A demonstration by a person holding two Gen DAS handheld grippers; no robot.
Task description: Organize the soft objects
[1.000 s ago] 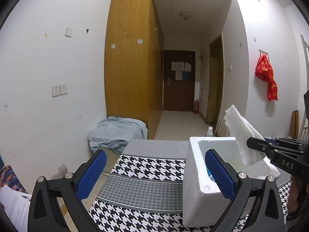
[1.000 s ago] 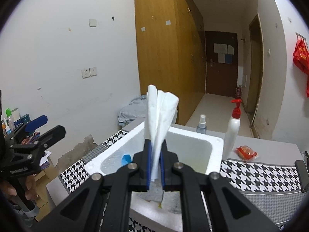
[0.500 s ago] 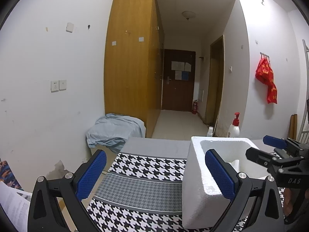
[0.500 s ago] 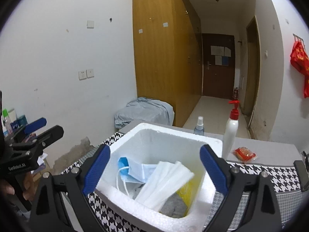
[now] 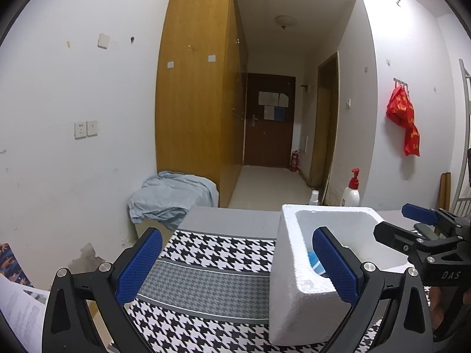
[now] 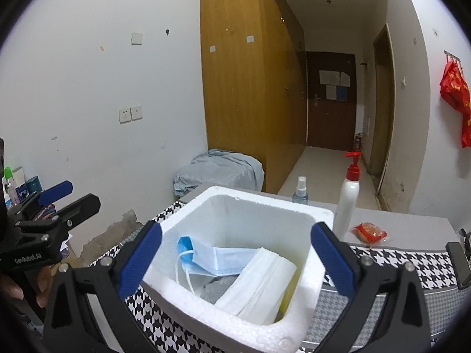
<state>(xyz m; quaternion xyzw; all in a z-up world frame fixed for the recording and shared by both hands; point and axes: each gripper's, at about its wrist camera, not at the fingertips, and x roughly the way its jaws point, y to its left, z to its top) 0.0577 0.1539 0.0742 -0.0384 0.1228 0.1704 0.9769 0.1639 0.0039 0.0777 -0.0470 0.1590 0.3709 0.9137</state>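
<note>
1. Right wrist view: right gripper [image 6: 235,257] jaws wide and still opening, nothing pinched; blue pads sit either side of the white foam box [image 6: 319,216], not touching it.
2. Inside the box: folded white cloth [image 6: 260,284] lying loose at 5 o'clock, leaning on a blue face mask [image 6: 219,260] at 9 o'clock; mask's white ear loops hang toward the near wall. Something grey and something yellow under them, can't tell what.
3. Box stands on the worktop [image 6: 412,223], on a houndstooth cloth [image 6: 391,257].
4. At 1 o'clock of the box: white pump bottle [image 6: 347,203] with red top, upright, just beside the box's far corner. Small clear spray bottle [image 6: 300,191] at 12 o'clock, behind the far rim. Red packet [image 6: 369,234] on bare worktop at 2 o'clock of the box.
5. Left gripper [image 6: 66,197] seen at 9 o'clock of the frame, held by a hand [image 6: 29,285], well apart from the box.
6. Left wrist view: left gripper jaws spread, empty; one pad over the houndstooth cloth, the other in front of the box's open top. Box sits at 3 o'clock of this gripper.
7. Background: grey-blue cloth heap [image 5: 170,197] by the wooden wardrobe [image 5: 200,94].
</note>
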